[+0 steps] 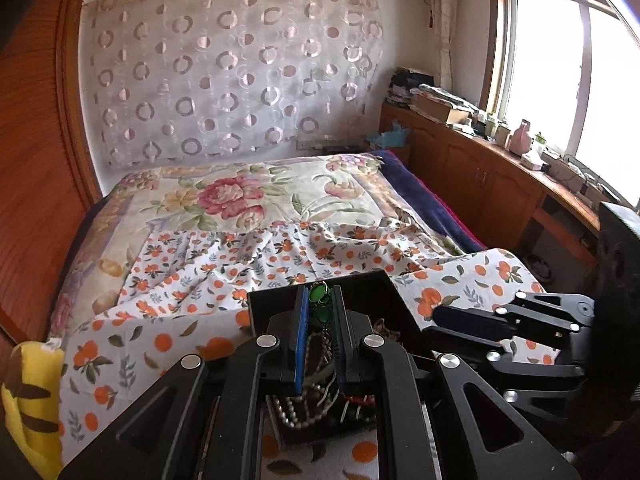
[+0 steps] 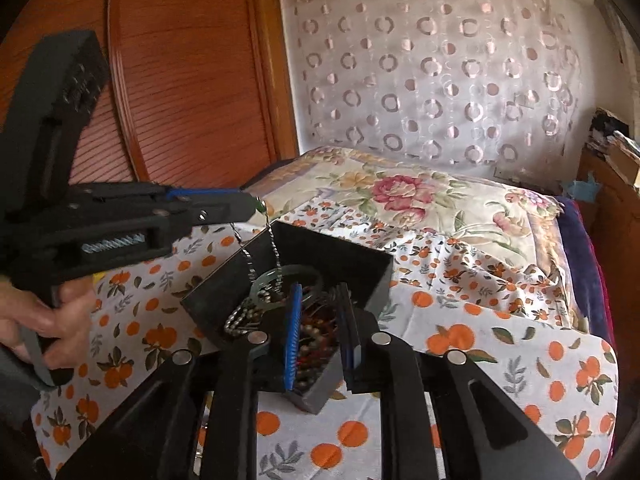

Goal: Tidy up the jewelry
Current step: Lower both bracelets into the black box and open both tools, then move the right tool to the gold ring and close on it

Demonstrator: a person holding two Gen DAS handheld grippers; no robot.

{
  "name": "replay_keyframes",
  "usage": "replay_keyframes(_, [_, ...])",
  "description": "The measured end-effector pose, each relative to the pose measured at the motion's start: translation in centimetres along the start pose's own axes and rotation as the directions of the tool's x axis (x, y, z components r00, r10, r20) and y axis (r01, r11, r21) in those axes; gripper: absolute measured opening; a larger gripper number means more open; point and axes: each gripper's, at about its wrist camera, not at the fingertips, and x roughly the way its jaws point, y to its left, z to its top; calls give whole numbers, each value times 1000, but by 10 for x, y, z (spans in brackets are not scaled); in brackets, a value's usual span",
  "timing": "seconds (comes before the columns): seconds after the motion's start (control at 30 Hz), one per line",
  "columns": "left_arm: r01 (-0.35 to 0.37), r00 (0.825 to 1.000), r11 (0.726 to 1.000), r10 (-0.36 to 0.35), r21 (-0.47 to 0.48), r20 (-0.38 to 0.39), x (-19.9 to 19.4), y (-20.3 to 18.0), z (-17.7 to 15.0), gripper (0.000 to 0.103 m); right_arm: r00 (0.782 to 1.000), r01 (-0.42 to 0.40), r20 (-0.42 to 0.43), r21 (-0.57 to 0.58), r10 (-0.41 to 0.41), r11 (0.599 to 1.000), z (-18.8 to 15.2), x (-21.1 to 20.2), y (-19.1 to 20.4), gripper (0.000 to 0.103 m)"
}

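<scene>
A black open box [image 1: 360, 292] sits on the orange-print cloth, filled with tangled beads, pearls [image 1: 292, 412] and chains. My left gripper [image 1: 320, 292] is shut on a necklace with green stones [image 1: 320, 314], held just above the box's far rim. In the right wrist view the left gripper [image 2: 250, 204] comes in from the left, and the necklace's silver chain [image 2: 276, 248] hangs from its tip down into the box [image 2: 340, 256]. My right gripper [image 2: 320, 292] hovers over the box's near side, open a little, with only the box's beads showing through the gap. From the left wrist, the right gripper [image 1: 432, 324] lies beside the box.
The box rests on a bed covered by the orange-print cloth [image 2: 500, 360], with a floral blanket [image 1: 240, 196] behind. A yellow plush [image 1: 24, 400] lies at the bed's left edge. A wooden wardrobe [image 2: 180, 80] stands left, a cluttered wooden cabinet [image 1: 480, 168] under the window right. A hand [image 2: 44, 320] holds the left gripper.
</scene>
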Motion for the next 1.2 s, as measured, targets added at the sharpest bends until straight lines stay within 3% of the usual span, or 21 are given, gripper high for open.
replay_keyframes(0.27, [-1,1000,1000,1,-1,-22,10,0,0,12,1000,30,5,9,-30,1000,2,-4,-6,19])
replay_keyframes(0.4, [-7,1000,1000,6,-4,-20,2,3,-6,28,1000,30,-1,-3,-30,1000,7,-8,-4,19])
replay_keyframes(0.5, [-1,1000,1000,0,-13,-19,-10,5,-14,30,999,34,-9,-18,-34,999,6,-15,1,19])
replay_keyframes(1.03, [1,993,1000,-5,-29,-116,-44,25,-96,45,975,-28,-222,-63,14,998,-72,-19,56,19])
replay_keyframes(1.1, [4,992,999,-9,-35,-124,-45,25,-101,45,969,-42,-246,-73,23,996,-79,-15,64,22])
replay_keyframes(1.17, [4,992,999,-8,-35,-129,-46,25,-106,47,966,-53,-259,-86,29,995,-83,-12,73,35])
replay_keyframes(1.2, [2,991,999,-7,-34,-132,-47,25,-109,47,963,-61,-266,-94,34,994,-85,-11,77,36])
